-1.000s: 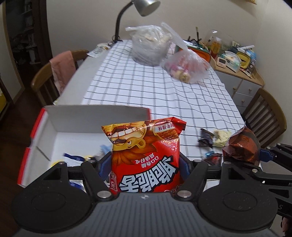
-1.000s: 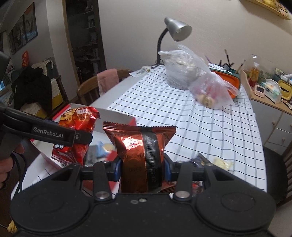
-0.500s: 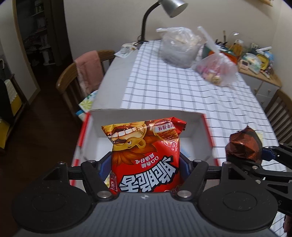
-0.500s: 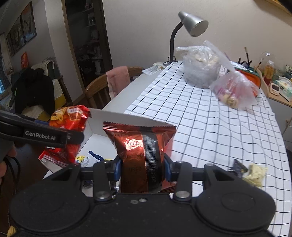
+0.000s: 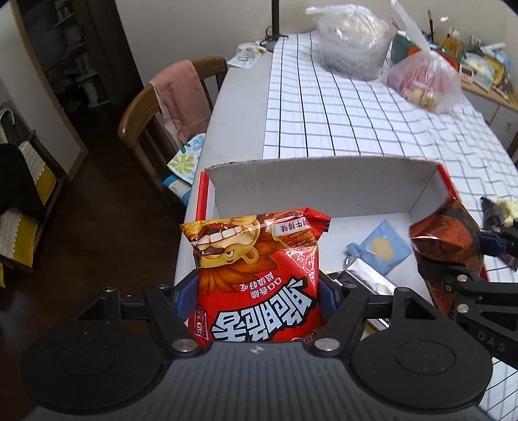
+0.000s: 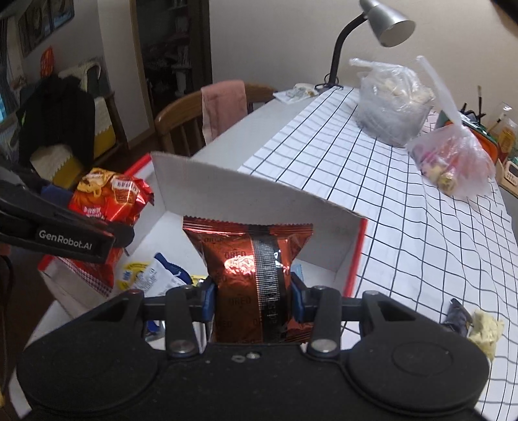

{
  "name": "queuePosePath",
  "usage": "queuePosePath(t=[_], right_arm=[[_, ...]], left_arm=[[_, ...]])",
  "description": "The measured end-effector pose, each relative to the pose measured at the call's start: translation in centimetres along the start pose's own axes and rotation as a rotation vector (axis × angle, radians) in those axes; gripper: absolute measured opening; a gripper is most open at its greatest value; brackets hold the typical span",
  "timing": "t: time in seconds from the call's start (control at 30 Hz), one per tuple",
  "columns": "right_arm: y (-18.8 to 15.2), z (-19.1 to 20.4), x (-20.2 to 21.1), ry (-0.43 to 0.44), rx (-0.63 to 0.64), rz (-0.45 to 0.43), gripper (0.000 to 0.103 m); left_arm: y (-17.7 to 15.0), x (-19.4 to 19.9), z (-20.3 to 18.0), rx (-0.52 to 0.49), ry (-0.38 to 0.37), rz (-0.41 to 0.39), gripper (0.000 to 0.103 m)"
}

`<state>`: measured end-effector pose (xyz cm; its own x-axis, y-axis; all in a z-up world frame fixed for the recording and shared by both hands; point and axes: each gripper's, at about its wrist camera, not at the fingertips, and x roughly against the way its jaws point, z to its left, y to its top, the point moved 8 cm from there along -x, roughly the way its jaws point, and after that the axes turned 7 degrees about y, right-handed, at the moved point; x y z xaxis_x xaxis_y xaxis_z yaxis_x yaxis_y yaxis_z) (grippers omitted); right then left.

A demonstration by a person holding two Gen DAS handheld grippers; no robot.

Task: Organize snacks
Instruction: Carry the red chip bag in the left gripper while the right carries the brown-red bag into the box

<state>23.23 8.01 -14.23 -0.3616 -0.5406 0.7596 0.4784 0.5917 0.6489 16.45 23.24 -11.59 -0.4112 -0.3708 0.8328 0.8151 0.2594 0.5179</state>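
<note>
**Cardboard box under both held packets**

Cardboard box [image 5: 323, 181], white inside with red rims, lies below and ahead of both grippers. Left gripper [image 5: 255, 291] clamps the red bag [image 5: 259, 275] upright over the box's left part. Right gripper [image 6: 252, 298] pinches the brown pack [image 6: 249, 268], long axis upright, over the right part. Judged: lowering comes next; neither is nearer.

lamp [image 5: 275, 19]: head cut off by top edge | red snack bag [image 5: 259, 285]: bottom hidden behind gripper body
</note>
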Motion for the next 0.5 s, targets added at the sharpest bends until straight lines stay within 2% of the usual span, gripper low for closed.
queuePosePath(t=[0.2, 0.5], right_arm=[[-0.5, 0.4, -2.6, -0.015, 0.059, 0.06, 0.041], [-1.3, 0.1, -5.3, -0.02, 0.064, 0.132, 0.041]], left_arm=[[-0.2, -2.4, -0.7, -0.042, -0.014, 0.035, 0.072], [-0.8, -4.8, -2.0, -0.106, -0.011, 0.075, 0.071]])
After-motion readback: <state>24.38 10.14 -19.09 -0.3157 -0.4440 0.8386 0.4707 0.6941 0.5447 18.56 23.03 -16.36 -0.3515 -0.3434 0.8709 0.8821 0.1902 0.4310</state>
